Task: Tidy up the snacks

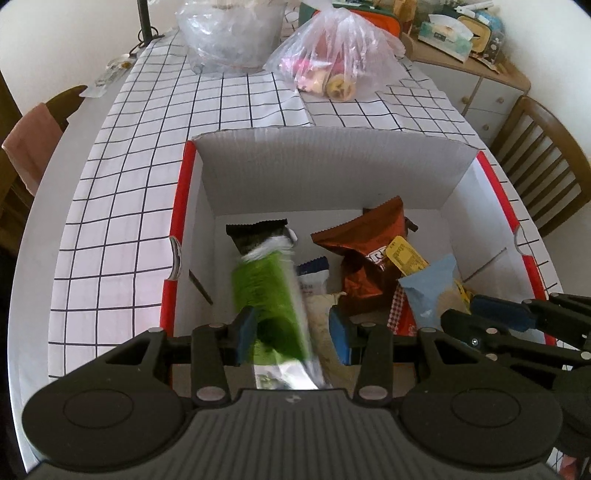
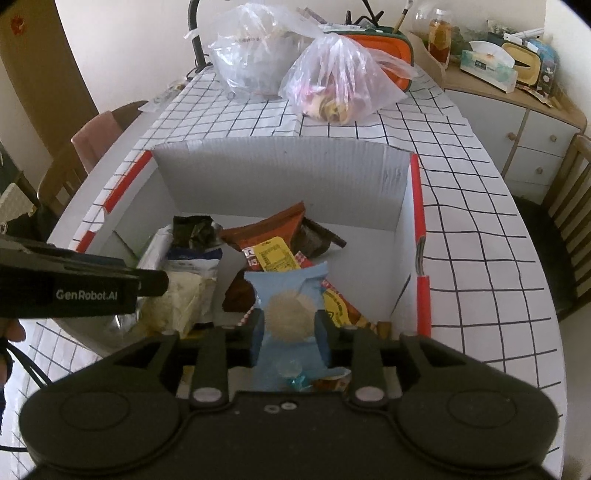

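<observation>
My left tongs hang over the near edge of the white cardboard box with red rims, jaws spread wide. A blurred green and black snack packet sits between the blue pads, against the left one and clear of the right, so I read it as not clamped.

My right tongs are closed on a light blue snack packet with a round pale cracker showing, both pads pressing its sides, over the box's near edge.

Inside the box, a crumpled brown foil bag lies toward 12 o'clock with a small yellow sachet on it. A white and blue packet lies at 9 o'clock from the bag, just beside the green one.

Beyond the box at 12 o'clock, on the white black-grid tabletop, sit a pinkish clear plastic bag of sweets and a clear plastic bag at 11 o'clock.
</observation>
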A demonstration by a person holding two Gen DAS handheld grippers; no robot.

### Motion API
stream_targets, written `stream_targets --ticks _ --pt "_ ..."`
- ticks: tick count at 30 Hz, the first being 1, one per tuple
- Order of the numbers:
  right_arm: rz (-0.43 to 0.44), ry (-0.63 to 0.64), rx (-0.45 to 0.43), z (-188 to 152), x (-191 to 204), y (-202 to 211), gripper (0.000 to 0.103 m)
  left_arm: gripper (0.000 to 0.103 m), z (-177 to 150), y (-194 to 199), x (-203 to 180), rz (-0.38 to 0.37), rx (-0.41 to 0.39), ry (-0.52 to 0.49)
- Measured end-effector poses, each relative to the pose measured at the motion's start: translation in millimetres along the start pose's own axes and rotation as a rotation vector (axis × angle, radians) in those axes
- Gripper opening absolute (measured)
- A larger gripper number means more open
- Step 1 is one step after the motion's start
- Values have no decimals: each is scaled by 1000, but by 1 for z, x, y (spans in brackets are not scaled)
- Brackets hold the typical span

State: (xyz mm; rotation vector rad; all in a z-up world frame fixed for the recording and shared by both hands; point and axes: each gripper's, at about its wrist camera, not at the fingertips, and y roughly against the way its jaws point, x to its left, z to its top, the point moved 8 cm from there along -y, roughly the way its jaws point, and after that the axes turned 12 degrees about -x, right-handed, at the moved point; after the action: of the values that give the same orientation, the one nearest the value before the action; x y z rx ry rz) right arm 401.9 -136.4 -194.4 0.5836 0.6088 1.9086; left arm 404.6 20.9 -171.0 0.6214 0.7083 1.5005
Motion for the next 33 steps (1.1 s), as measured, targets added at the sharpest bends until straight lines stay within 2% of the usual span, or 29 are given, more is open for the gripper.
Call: stream_targets --ticks 7,11,13,15,17,20,29,33 --pt "11 -14 -47 5 6 22 44 58 -1 25 -2 -23 -48 -1" --pt "17 -19 -78 7 12 37 52 59 -2 42 0 -28 -75 -8" --pt "20 -15 -99 9 17 47 64 61 -3 50 0 -34 -87 -9" --pt "19 -9 -124 10 20 57 69 64 -4 60 1 -40 -103 -9" --pt "31 -6 -144 12 25 67 70 65 -4 69 1 -40 -118 -12" --pt "30 -10 -173 14 28 81 80 65 -5 84 2 -43 -141 -18" --pt "26 -9 -243 15 39 118 88 71 -10 123 2 -63 -207 -30" --pt "22 -6 -276 15 43 133 91 77 -13 140 5 -76 -240 -18"
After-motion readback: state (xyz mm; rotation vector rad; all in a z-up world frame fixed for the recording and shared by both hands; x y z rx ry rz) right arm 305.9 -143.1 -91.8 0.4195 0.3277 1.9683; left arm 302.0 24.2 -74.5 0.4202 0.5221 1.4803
